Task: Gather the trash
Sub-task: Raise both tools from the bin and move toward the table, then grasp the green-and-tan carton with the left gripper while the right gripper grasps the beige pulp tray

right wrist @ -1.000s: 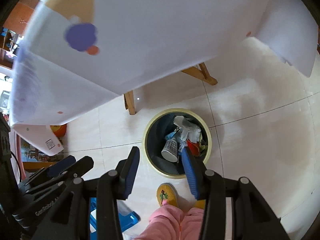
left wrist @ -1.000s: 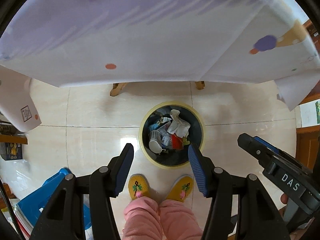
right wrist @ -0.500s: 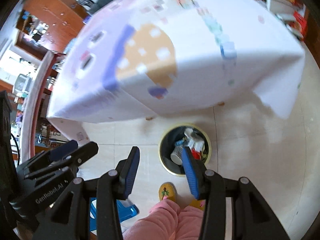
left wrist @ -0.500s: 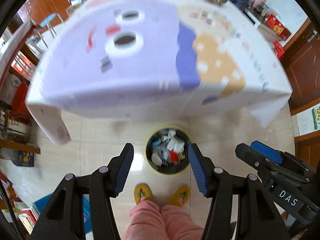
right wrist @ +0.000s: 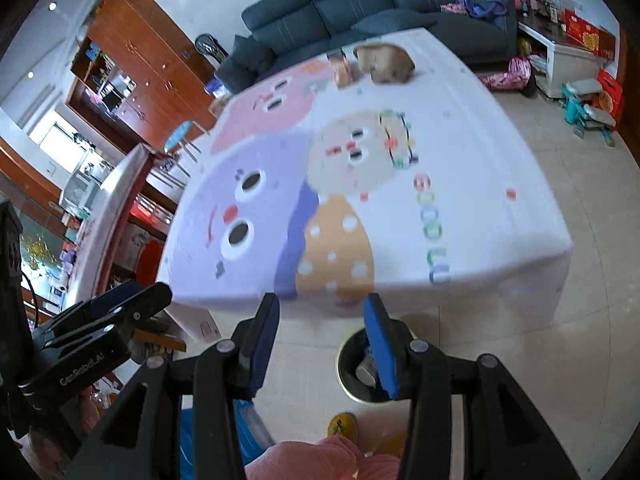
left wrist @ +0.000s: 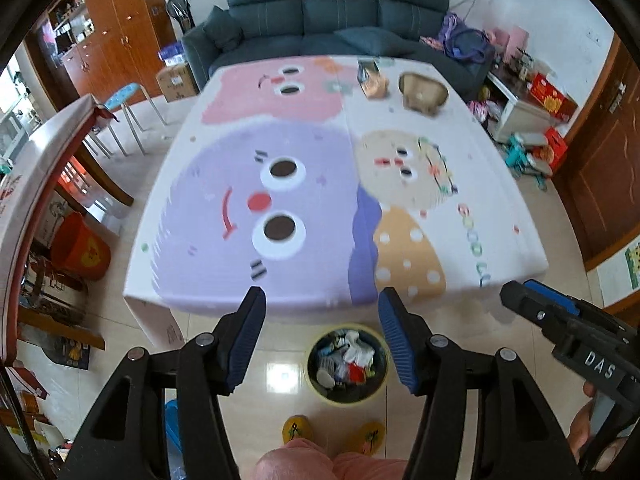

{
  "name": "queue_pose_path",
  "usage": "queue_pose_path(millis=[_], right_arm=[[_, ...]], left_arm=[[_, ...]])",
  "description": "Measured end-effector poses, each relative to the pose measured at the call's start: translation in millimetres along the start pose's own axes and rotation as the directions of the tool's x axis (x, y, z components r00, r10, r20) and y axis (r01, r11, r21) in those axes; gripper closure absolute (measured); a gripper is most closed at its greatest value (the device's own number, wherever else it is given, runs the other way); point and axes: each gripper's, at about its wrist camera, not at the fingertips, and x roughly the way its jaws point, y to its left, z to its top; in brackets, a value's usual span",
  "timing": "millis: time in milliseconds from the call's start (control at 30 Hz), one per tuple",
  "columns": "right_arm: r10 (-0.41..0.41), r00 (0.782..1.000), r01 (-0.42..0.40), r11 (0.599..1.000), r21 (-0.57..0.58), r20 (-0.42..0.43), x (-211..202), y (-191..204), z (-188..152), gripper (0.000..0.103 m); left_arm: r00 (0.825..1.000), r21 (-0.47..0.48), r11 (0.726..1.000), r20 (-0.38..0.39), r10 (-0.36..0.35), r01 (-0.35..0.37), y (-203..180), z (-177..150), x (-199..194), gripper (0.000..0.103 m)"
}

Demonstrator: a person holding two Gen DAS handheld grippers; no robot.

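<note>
Living-room table draped in a cartoon-face cloth fills the view, the round yellow-rimmed trash bin on the floor just before its near edge, both left gripper and right gripper spread empty, raised presumably to scan for more litter.

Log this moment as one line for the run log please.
left gripper: open, empty | right gripper: open, empty | trash bin: on floor by table, holds trash | tablecloth: two items at far end
</note>
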Motion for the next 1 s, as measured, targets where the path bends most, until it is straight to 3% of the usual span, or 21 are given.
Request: queue_pose_path(millis=[300, 567, 833, 1000], right_arm=[[-0.012, 0.996, 0.009, 0.999, 0.031, 0.084, -10, -4, 57, 0.059], [-0.105, 0.988, 0.084, 0.982, 0.172, 0.117, 17, -16, 140, 0.059], [-0.202, 0.976, 0.152, 0.898, 0.412, 0.080, 77, -43, 247, 0.059], [-0.290, 0.956, 0.226, 0.821, 0.525, 0.042, 126, -64, 293, 0.059]], left_arm=[[0.998, 0.009, 0.999, 0.060, -0.036, 0.035, 1, 62, 2, 0.039], [0.988, 0.062, 0.988, 0.061, -0.143, 0.139, 1, 182, 64, 0.039], [0.972, 0.141, 0.962, -0.023, -0.232, 0.233, -15, 320, 166, 0.039], [0.967, 0.151, 0.956, -0.064, -0.245, 0.252, -35, 375, 231, 0.039]])
